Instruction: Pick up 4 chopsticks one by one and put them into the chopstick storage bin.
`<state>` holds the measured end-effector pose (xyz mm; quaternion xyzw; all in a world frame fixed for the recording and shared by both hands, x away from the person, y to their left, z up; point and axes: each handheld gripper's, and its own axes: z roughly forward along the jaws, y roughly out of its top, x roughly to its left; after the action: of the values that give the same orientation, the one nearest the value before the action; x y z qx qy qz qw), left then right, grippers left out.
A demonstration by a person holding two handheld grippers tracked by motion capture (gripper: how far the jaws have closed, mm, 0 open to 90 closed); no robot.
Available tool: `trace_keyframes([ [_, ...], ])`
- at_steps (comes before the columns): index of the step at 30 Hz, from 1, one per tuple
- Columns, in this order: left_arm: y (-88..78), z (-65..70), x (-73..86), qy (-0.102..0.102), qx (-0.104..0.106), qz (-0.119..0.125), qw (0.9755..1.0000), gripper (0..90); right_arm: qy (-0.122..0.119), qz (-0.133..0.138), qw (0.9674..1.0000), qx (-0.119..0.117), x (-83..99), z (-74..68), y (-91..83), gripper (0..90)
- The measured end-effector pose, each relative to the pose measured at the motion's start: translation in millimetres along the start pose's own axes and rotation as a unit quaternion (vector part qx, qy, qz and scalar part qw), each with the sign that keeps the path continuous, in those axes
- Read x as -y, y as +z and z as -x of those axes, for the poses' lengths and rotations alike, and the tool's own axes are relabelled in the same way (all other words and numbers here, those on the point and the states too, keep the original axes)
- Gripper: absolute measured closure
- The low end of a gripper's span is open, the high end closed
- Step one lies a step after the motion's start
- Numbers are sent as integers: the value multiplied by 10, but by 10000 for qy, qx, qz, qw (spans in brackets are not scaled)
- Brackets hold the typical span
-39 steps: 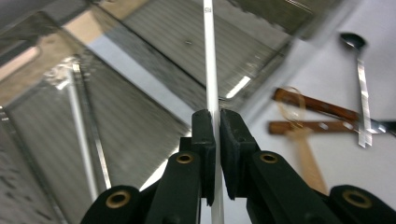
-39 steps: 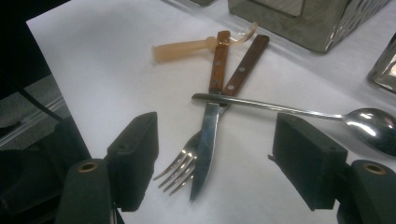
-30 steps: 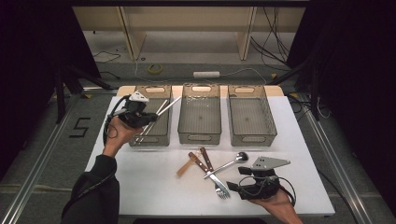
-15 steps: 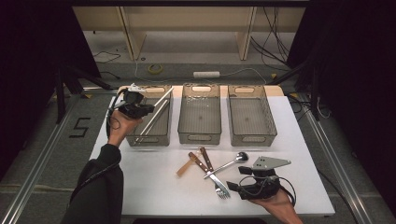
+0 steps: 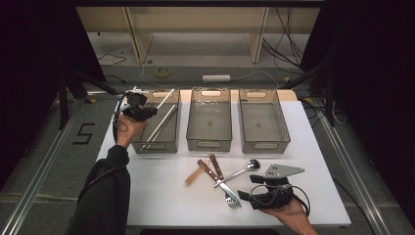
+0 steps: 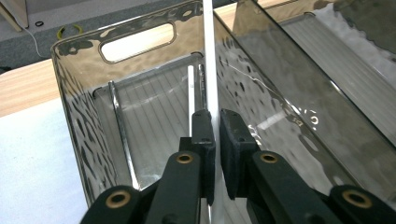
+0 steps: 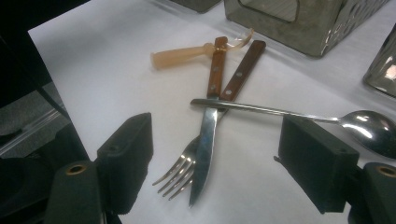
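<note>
White table (image 5: 161, 196) | left tongs (image 6: 216, 135) clamped on rod (image 6: 210, 56) | right tongs (image 7: 215, 163) apart

A black "5" (image 5: 84, 133) marks the floor (image 5: 49, 147).

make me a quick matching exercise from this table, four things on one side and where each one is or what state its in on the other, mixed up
Things:
1. metal chopstick
2. left hand-held gripper
3. metal spoon
4. right hand-held gripper

Places or states:
A. open, jaws wide either side of the fork and knife
B. handle lies across the knife and fork
C. stands up out of the left bin, pinched between jaws
D. shut, over the left bin

Pairs: 1-C, 2-D, 3-B, 4-A
</note>
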<state>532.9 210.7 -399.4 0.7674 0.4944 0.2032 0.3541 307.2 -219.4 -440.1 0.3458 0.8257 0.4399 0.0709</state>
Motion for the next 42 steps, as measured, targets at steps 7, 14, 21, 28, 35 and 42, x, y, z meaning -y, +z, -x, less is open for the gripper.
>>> trace_keyframes([
  [7, 101, -63, 33, -106, -43, -65, 9999, 842, -4, -4, 10000, -2, 3, 3, 2, 275],
  [14, 172, -84, 70, -139, -114, -107, 9998, 832, -4, -14, 10000, -9, 4, 4, 7, 277],
  [21, 167, -32, 46, -171, -18, -85, 9998, 580, 4, -13, 10000, -14, 5, 5, 5, 277],
  [28, 7, 84, 23, -123, 319, -6, 9994, 424, -10, -8, 10000, -15, 5, 0, 2, 277],
  [35, -204, 352, 120, 66, 780, 148, 9968, 327, -19, -22, 10000, -14, 4, 2, 2, 278],
  [42, -368, 562, 218, 223, 870, 236, 9957, 289, -58, -17, 10000, 7, 0, -8, -6, 284],
])
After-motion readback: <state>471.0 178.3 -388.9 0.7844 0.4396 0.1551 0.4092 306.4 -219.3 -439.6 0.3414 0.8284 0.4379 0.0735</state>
